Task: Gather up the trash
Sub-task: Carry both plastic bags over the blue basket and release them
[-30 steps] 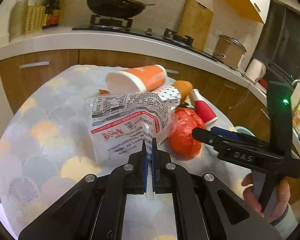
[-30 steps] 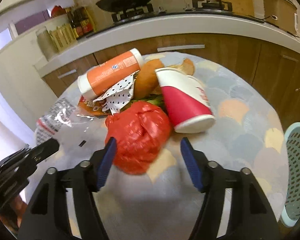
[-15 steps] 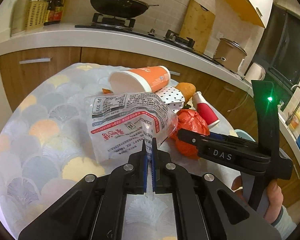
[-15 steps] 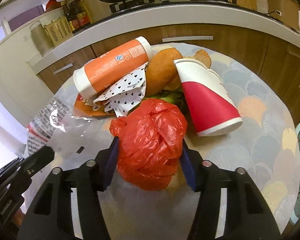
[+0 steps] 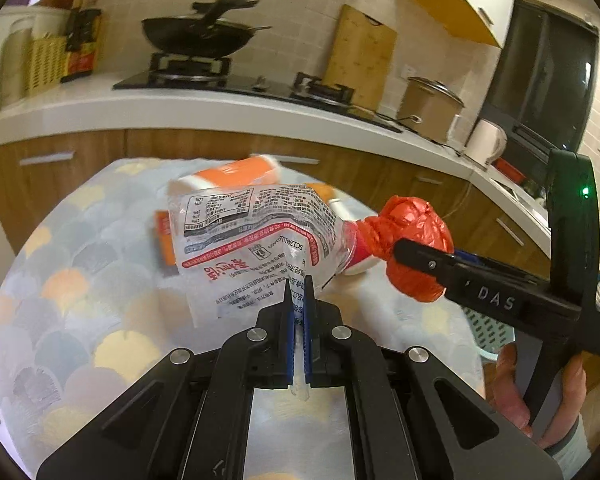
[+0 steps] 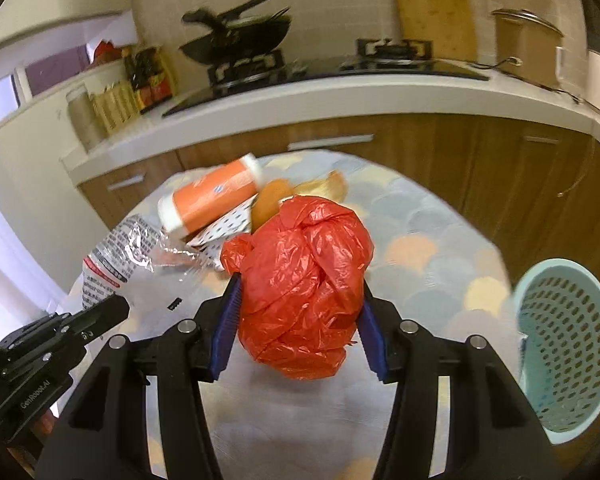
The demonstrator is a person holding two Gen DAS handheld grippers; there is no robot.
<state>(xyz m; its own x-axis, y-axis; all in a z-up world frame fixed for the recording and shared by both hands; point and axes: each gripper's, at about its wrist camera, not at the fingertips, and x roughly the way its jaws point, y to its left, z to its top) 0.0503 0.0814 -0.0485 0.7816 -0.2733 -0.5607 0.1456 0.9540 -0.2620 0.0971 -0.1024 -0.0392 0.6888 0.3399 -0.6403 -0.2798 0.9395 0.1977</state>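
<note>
Both pieces of trash were found already gripped and held clear of the desk (image 6: 440, 248), so the step in hand was judged to be the carry to the bin. The left claw (image 5: 297, 292) was clenched on the lower edge of a clear printed wrapper (image 5: 252, 240), which hung forward and above its fingertips. The right claw (image 6: 298, 300) was grasping a knotted red plastic bag (image 6: 300, 280), the blue pads pressed into both sides of the bundle; its jaws stood part-way, held apart by the bag.

A pale perforated basket (image 6: 564, 344) stood to the right of the right claw, beyond the desk's edge. It was judged the likely receptacle. The next move was judged to call for swinging the right claw over the basket's mouth and releasing there, with the left claw to follow.

Ahead of both claws, an orange cup (image 6: 210, 200) lay on its side, with dotted paper (image 6: 228, 228) and a bread-like item (image 6: 272, 200) beside it, all not yet collected.

Much was obscured. The orange cup was blurred in both views. A red and white object just behind the wrapper in the left wrist view could not be identified. The bag hid whatever lay directly behind it. The basket's interior and base were cut off at the frame's edge, so its contents could not be told. Of the person, only one hand (image 5: 540, 392) on the right claw's handle was seen
</note>
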